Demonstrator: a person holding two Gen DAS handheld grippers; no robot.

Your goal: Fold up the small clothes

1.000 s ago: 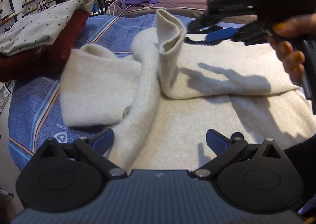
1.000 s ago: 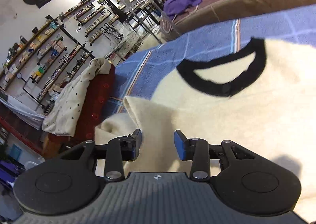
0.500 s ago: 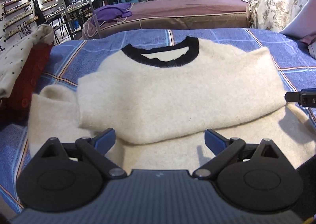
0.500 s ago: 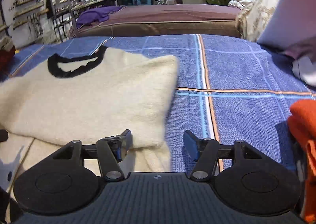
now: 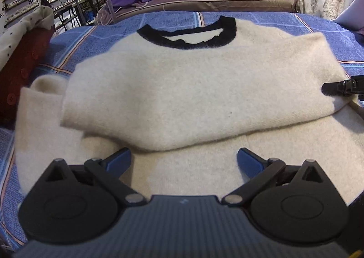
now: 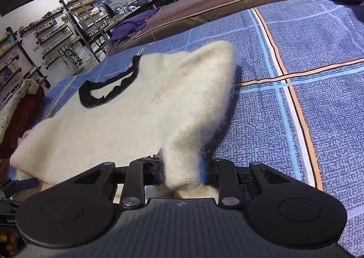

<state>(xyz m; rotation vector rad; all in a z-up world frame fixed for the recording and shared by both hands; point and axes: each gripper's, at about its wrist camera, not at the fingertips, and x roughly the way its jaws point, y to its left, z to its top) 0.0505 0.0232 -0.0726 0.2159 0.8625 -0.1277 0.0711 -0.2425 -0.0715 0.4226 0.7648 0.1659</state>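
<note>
Sleeves now lie crossed over the chest of the cream fuzzy knit sweater with a black collar [image 5: 186, 89], where a second ago one stood bunched upright. Ahead of the left gripper [image 5: 184, 161], wide open and empty, the sweater rests flat on the blue plaid bedspread [image 6: 307, 103]. The right gripper [image 6: 182, 172] is closing on the sweater's side fold, so the next fold looks ready.
</note>
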